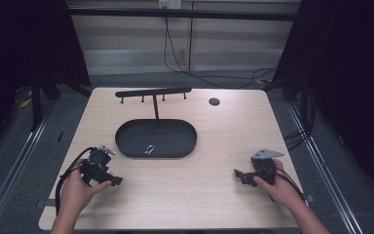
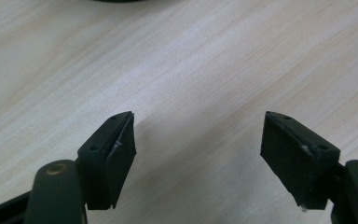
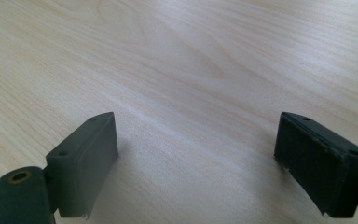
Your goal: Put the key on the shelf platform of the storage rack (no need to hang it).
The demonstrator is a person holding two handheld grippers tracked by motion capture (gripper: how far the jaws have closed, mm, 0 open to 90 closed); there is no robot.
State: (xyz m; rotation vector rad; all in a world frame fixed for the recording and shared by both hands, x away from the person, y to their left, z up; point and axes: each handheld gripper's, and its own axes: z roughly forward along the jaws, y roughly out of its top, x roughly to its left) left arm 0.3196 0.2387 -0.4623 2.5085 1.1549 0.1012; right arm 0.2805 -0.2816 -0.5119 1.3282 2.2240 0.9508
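Small metal piece: a little silvery ring-like metal object (image 1: 150, 149) lies inside the black oval tray, near its front edge; too small to tell what exactly it is.
Tray: the black oval shallow tray (image 1: 126, 139) sits at the middle of the bench, between the two grippers and farther from the person than both.
Stand: a black T-shaped rack with a thin post and short pegs under its crossbar (image 1: 153, 92) rises at the tray's far rim.
Left gripper: the black two-jaw left gripper (image 1: 116, 180) is held in the person's left hand (image 1: 78, 191), low over the bench, just off the tray's front left end and apart from it.
Left jaws: released, standing wide apart, with bare wood grain between the pads in the left gripper view (image 2: 198, 140).
Right gripper: the black right gripper with a grey three-cornered plate on top (image 1: 237, 173) is held in the right hand (image 1: 280, 187) at the bench's front right, well apart from the tray.
Right jaws: released and wide, nothing between them in the right gripper view (image 3: 196, 149).
Bench: the pale wood-grain bench (image 1: 214, 195) carries a small dark round disc (image 1: 214, 101) near its far right edge.
Cables: black cables (image 1: 65, 178) trail from each gripper toward the person.
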